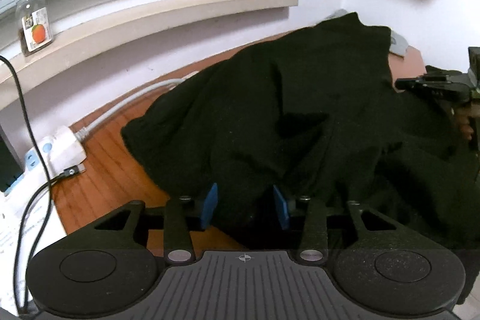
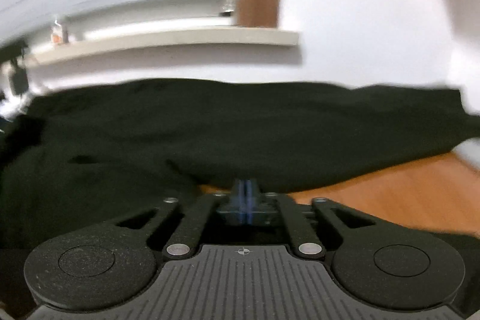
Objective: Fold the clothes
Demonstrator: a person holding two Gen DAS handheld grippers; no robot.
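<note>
A black garment (image 1: 300,116) lies bunched on the wooden table (image 1: 105,170). My left gripper (image 1: 245,206) sits at its near edge. A thick fold of the cloth lies between the blue pads (image 1: 209,204), which stand apart without squeezing it, so this gripper is open. At the right edge of the left wrist view my right gripper (image 1: 400,83) reaches in over the garment, and a hand holds it. In the blurred right wrist view the garment (image 2: 240,134) spreads across the table (image 2: 390,194). There the right gripper (image 2: 246,188) has its pads pressed together on the near hem.
A white power strip (image 1: 63,149) with its grey cord and a black cable (image 1: 28,125) lie left of the garment, beside papers. A jar (image 1: 33,16) stands on the window ledge (image 1: 180,10). The white wall rises right behind the table. A grey item (image 1: 398,45) lies at the far right.
</note>
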